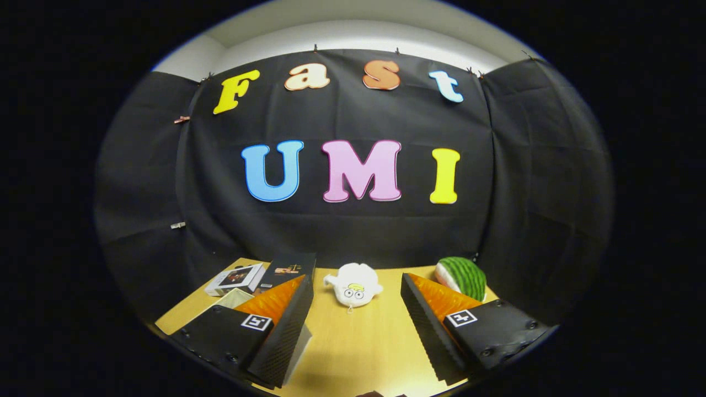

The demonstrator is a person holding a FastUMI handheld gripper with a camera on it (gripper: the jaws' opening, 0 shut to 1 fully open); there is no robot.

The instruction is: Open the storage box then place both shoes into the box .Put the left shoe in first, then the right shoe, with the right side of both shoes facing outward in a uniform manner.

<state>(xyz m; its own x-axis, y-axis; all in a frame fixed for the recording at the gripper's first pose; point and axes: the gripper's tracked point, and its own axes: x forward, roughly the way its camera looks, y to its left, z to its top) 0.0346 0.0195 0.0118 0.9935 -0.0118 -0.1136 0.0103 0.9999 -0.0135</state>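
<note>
Wooden surface [353, 342]: tool [357, 331] fingers apart, empty; white plush shoe [354, 285] just ahead, prob. soft, light; pinch mid-body.

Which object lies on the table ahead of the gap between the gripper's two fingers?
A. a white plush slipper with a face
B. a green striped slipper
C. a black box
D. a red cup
A: the white plush slipper lies just ahead of the open gripper, while the green striped slipper sits beyond the right finger.
</note>
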